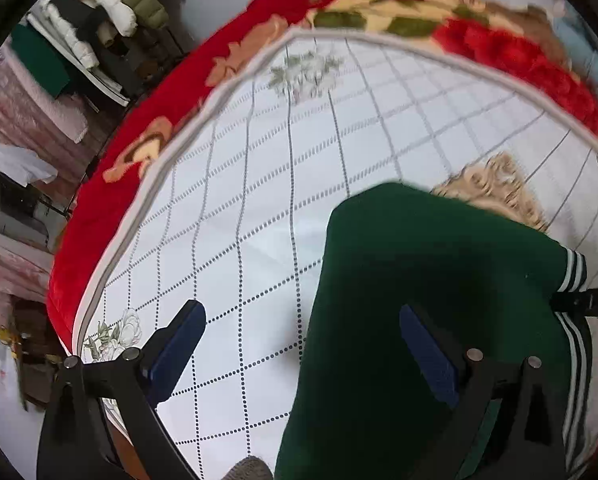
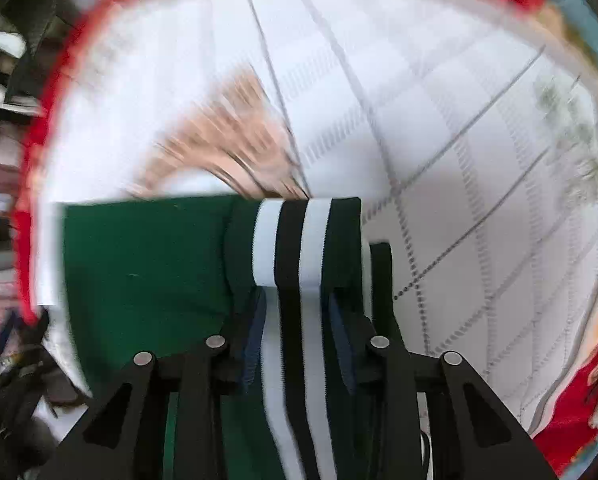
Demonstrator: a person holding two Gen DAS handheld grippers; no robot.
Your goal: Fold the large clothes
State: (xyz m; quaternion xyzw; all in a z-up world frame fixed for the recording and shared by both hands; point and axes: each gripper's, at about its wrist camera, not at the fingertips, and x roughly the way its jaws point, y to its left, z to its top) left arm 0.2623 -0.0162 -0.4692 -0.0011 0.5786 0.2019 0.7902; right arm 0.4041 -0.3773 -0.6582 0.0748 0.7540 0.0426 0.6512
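Trousers (image 1: 419,300), green, striped side band pinched in right claw (image 2: 297,320); left claw (image 1: 299,344) spread, empty. Judgement: carry the fold over squarely onto the bed (image 1: 259,180) and keep edges aligned before release.

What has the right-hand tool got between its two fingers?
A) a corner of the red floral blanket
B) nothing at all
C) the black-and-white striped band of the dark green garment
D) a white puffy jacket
C: in the right wrist view, the right tool has the striped band of the dark green garment running between its blue pads, folded over their tips above the white quilted bed cover.
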